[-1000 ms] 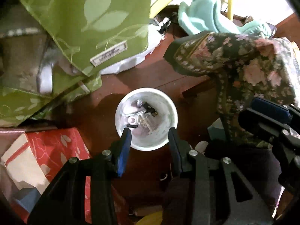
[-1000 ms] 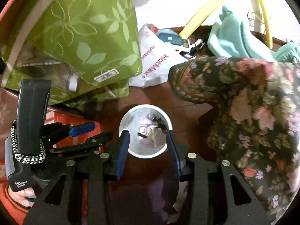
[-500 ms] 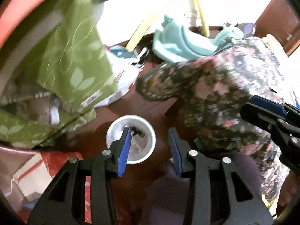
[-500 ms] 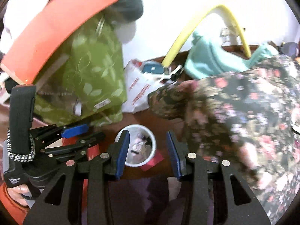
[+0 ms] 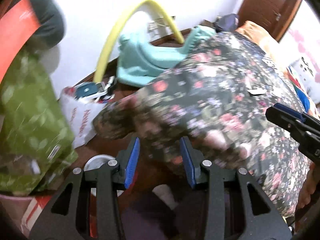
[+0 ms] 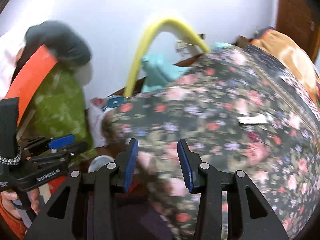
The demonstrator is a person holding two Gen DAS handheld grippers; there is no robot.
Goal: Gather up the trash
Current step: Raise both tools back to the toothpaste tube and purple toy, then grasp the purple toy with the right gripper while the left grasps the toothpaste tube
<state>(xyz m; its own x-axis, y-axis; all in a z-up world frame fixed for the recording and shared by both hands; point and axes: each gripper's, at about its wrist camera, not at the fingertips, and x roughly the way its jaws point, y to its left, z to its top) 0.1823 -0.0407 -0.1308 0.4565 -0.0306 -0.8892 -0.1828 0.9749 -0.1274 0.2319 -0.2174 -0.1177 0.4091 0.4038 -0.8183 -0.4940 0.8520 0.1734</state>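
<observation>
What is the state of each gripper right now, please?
Left gripper: open, holding nothing.
Right gripper: open, holding nothing.

A bright white wall [image 5: 96,14] backs a dark red-brown wooden floor [image 5: 104,144], with a brown wooden door [image 5: 266,6] at the far right and a bed under a dark floral cover [image 6: 230,120].

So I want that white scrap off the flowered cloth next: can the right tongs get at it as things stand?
Probably yes. The white scrap lies in the open on top of the flowered cloth, with nothing over it. The right tongs stand open and empty, with only cloth between them and the scrap.
</observation>
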